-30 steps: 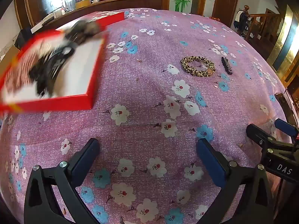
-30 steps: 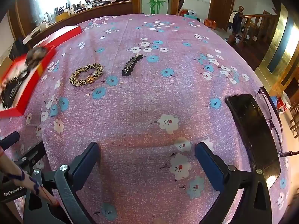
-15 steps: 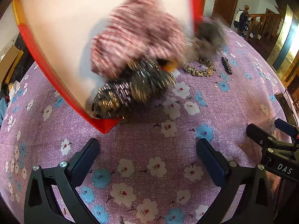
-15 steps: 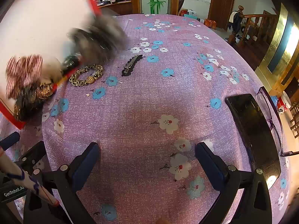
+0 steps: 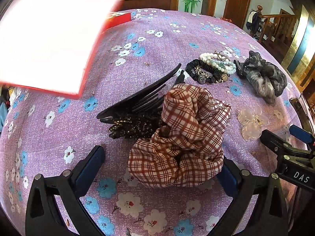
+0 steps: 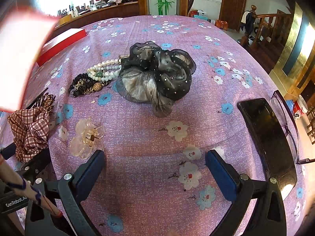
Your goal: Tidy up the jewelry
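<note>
Jewelry lies loose on the purple flowered tablecloth (image 5: 157, 39). A red-plaid scrunchie (image 5: 181, 137) sits just ahead of my left gripper (image 5: 159, 169), which is open; its right finger touches or nearly touches the fabric. Behind the scrunchie lie a black comb clip (image 5: 137, 100) and a sequined piece (image 5: 133, 125). Farther right are pearl bracelets (image 5: 218, 63), a leopard scrunchie (image 5: 206, 73), a grey-black organza scrunchie (image 6: 157, 74) and a clear flower clip (image 6: 86, 137). My right gripper (image 6: 155, 169) is open over bare cloth, the flower clip just beyond its left finger.
A red box with a white inside (image 5: 45, 39) hangs blurred above the table's left side. Its red lid (image 6: 61, 43) lies at the far left. A black phone (image 6: 269, 137) and glasses (image 6: 285, 114) rest at the right edge. A sideboard stands behind the table.
The red box was lifted, tipped over the table and its contents fell out in front of both grippers. The box now sits raised at the upper left. Neither gripper has moved.
</note>
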`<state>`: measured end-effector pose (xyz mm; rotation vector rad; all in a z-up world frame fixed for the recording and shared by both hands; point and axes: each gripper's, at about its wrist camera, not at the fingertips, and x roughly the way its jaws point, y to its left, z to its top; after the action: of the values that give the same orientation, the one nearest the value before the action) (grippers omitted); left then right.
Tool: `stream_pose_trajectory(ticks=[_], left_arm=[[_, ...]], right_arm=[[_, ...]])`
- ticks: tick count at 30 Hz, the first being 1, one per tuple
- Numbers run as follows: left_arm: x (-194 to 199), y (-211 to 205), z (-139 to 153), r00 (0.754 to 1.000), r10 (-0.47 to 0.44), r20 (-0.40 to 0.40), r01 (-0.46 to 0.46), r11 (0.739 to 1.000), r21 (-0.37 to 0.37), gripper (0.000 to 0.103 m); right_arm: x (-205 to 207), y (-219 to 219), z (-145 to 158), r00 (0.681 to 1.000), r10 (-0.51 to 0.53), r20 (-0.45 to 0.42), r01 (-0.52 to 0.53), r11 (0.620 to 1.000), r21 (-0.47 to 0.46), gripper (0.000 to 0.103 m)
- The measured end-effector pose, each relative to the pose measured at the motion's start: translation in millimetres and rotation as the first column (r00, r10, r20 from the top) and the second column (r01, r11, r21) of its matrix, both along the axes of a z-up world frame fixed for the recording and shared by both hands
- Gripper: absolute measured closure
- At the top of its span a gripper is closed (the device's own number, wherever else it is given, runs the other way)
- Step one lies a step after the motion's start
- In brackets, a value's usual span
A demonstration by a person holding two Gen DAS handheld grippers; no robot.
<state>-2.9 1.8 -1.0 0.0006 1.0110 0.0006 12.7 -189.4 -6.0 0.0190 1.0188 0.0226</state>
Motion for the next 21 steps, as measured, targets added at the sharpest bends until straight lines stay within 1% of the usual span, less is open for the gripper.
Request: stream_pose_trajectory(ticks=[21], left_arm=[[-1.1, -0.4, -1.2, 1.000, 0.000, 0.000, 0.000, 1.000, 0.000, 0.000]], right_arm=[[2.0, 1.3, -0.4, 1.000, 0.001, -0.001, -0.001, 1.000, -0.007, 0.000]])
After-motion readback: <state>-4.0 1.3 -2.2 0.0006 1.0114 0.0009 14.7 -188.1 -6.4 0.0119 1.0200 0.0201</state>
